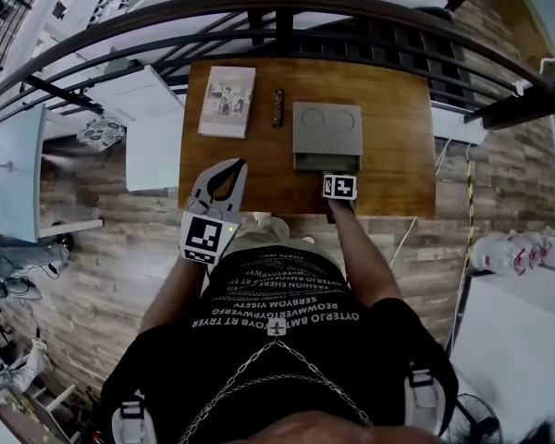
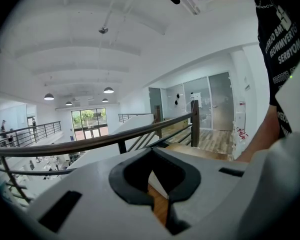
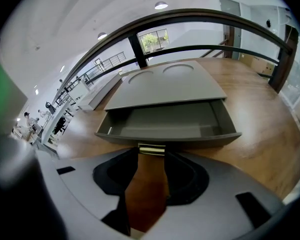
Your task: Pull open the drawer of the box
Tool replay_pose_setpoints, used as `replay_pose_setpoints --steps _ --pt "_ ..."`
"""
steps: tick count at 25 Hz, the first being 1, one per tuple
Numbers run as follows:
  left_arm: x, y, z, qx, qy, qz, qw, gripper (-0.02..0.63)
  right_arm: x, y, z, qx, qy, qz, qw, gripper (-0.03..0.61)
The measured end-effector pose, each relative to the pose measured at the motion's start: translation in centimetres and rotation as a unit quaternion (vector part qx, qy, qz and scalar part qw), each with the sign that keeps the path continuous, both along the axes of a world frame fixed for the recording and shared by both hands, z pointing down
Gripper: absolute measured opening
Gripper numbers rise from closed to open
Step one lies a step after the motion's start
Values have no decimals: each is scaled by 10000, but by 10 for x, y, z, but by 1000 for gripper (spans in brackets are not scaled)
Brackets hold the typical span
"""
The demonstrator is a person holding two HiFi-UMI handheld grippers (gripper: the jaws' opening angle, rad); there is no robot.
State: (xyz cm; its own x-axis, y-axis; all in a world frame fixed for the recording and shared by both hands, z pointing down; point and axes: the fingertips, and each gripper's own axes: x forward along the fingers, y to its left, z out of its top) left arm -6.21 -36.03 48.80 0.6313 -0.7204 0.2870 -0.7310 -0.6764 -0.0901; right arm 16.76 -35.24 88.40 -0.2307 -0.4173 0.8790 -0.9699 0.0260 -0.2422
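Note:
A flat grey box (image 1: 327, 126) lies on the wooden table (image 1: 398, 155). Its drawer (image 3: 165, 121) stands pulled out toward me and is empty inside. My right gripper (image 3: 151, 151) points down at the drawer front, shut on the small brass handle (image 3: 151, 148), which spans the gap between its jaws. In the head view that gripper (image 1: 339, 176) sits under its marker cube at the drawer's front edge (image 1: 326, 162). My left gripper (image 1: 241, 163) hangs over the table's front left, tips together, holding nothing. In its own view the left gripper (image 2: 151, 151) faces the railing.
A thin book (image 1: 227, 102) and a small dark object (image 1: 277, 107) lie left of the box. A dark metal railing (image 1: 277, 7) runs just behind the table, with a drop beyond. Bare wood (image 3: 270, 149) lies right of the drawer.

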Motion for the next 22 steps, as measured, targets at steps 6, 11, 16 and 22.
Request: replay_pose_setpoints --steps 6,11,16,22 --pt "-1 8 2 -3 25 -63 10000 0 -1 11 4 -51 -59 4 10000 160" --pt "-2 14 1 33 65 -117 9999 -2 -3 18 4 -91 -111 34 9999 160" --pt "-4 22 2 22 91 -156 9998 -2 -5 25 5 -134 -181 29 9997 160" --pt "-6 32 2 26 83 -226 9997 -2 -6 40 5 -199 -233 -91 9995 160"
